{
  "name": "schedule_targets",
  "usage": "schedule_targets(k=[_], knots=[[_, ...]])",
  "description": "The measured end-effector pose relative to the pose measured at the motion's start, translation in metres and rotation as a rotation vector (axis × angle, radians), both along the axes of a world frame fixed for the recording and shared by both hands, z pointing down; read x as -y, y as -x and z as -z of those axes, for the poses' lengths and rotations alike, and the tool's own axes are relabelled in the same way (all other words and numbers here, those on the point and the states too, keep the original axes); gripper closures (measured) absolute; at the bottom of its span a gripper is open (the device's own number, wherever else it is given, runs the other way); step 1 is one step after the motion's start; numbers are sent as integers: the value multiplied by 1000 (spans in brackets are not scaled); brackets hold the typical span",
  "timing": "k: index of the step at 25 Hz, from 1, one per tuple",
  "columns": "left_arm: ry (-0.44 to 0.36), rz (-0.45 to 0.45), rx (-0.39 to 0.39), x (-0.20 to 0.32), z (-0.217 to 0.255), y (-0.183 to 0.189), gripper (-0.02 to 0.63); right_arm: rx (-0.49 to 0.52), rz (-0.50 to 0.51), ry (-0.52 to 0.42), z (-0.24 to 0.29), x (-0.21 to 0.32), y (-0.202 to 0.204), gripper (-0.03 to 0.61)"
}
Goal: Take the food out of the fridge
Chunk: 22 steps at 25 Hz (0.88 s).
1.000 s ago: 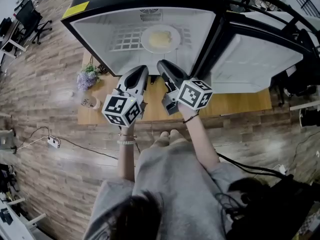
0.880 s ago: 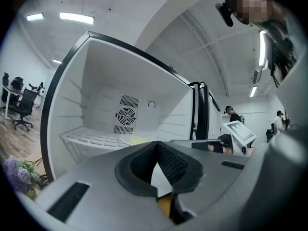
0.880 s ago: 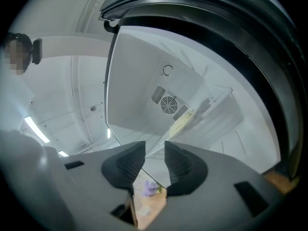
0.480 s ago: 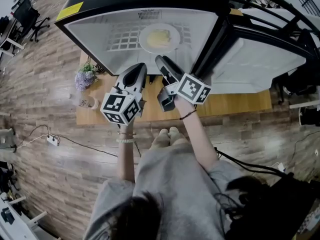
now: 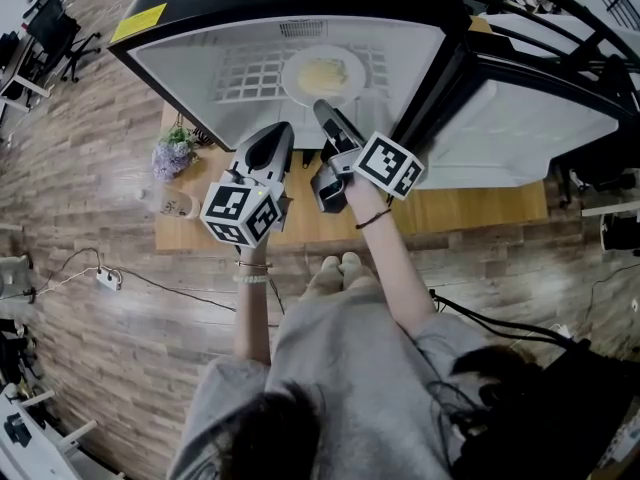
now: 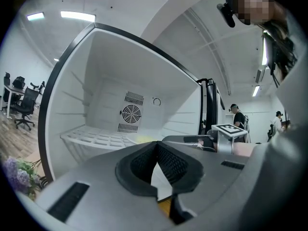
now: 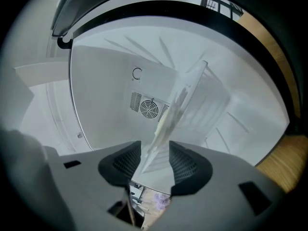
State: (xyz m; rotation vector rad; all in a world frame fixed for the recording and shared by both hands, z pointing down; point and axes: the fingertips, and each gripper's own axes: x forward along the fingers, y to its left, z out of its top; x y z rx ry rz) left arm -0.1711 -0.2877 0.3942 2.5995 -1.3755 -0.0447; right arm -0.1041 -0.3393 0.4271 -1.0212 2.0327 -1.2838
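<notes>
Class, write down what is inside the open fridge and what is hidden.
A white plate of pale yellow food sits on a wire shelf, with a fan vent on the back wall. The plate covers the shelf beneath it; the right tongs hide part of its rim.

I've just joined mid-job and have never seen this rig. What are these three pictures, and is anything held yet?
No robot: a person holds a hand-held gripper in each hand. One camera looks down from their head; one rides on each gripper. An open fridge stands on a table, with food on a plate inside. The left hand-held gripper is shut, empty. The right hand-held gripper has just been opening its jaws; the plate's edge lines up between them, ungripped.
</notes>
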Motion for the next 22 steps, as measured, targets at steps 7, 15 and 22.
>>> schedule_targets(k=[7, 15, 22], knots=[[0, 2, 1, 5, 0, 3, 606, 87, -22, 46, 0, 8, 1, 408], [-6, -6, -5, 10, 3, 1, 606, 174, -35, 113, -2, 13, 1, 469], [-8, -15, -9, 11, 4, -1, 606, 305, -46, 193, -3, 13, 0, 514]])
